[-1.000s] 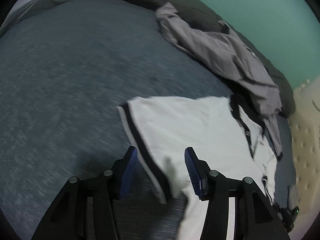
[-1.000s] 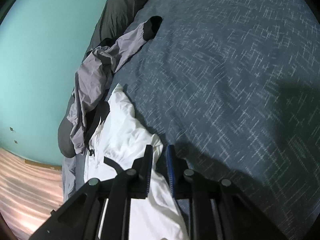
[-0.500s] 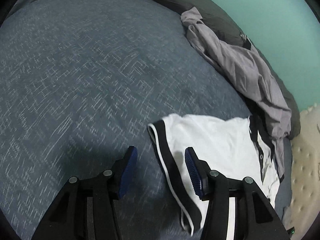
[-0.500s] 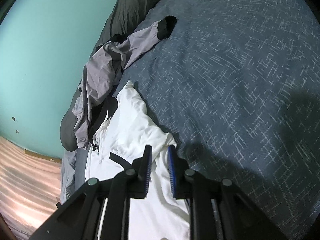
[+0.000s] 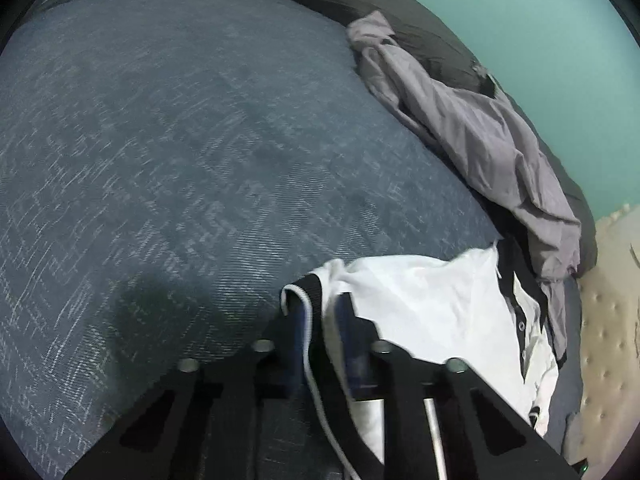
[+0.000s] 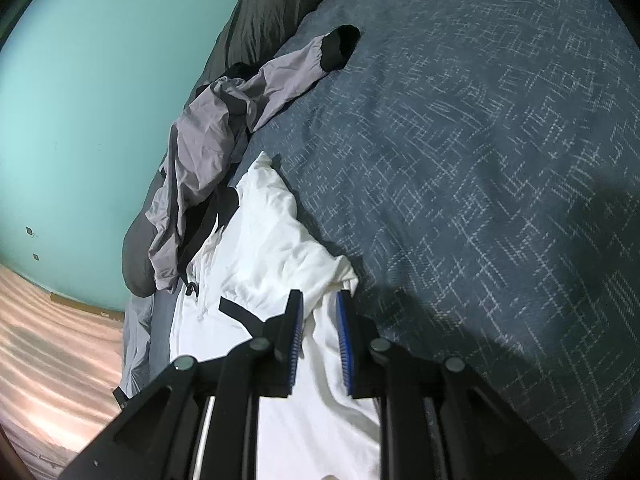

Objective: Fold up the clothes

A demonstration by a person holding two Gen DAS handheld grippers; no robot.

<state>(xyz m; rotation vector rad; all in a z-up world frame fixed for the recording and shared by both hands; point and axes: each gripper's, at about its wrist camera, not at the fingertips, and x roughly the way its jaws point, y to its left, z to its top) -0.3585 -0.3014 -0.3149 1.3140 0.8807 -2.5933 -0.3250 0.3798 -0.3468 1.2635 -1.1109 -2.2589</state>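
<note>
Surface: blue-grey woven bedspread (image 5: pixel 180 160) against a teal wall (image 6: pixel 100 80).
Garment: soft white cotton polo shirt with black trim (image 5: pixel 432 300), lying crumpled directly under both tools.
Handling: probably light, limp and likely to sag; best taken at hems or corners.
Left gripper (image 5: pixel 322 320): jaws closing, black-banded hem between them.
Right gripper (image 6: pixel 318 320): narrowly parted, pinching a white fold.
Beyond the fingers: rumpled grey jacket (image 5: pixel 472 136).
</note>
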